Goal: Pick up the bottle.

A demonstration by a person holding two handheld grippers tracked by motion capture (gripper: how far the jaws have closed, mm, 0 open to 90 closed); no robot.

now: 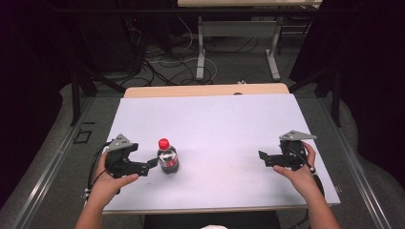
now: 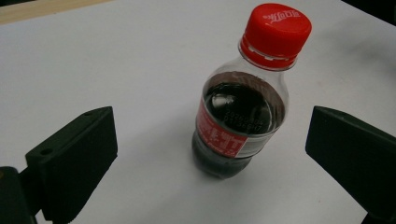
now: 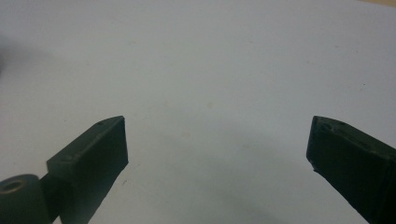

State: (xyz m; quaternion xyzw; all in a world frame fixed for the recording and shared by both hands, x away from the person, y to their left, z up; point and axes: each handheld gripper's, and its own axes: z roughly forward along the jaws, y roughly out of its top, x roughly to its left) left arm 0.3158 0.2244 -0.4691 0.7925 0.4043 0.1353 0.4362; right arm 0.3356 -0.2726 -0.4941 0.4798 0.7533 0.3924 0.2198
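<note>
My left gripper [image 1: 143, 164] sits at the near left of the white tabletop [image 1: 215, 119], and the bottle [image 1: 167, 157] stands just beyond its jaws, toward the middle of the tabletop. In my left gripper view the jaws are spread wide, one on each side of the bottle [image 2: 240, 112], with bare tabletop between each jaw and the plastic; nothing touches yet. The bottle is upright, long axis vertical, red cap [image 2: 276, 28] on top, dark drink up to the shoulder and a red label around its middle.

My left hand [image 1: 110, 179] holds that gripper low, pointing across the tabletop at the bottle. My guess is that a short push forward would bring the label between the jaws.

My right gripper [image 1: 267, 160] is well apart from the bottle at the near right, jaws spread over bare tabletop, held in my right hand [image 1: 301, 174]. The left is plainly the nearer one.
</note>
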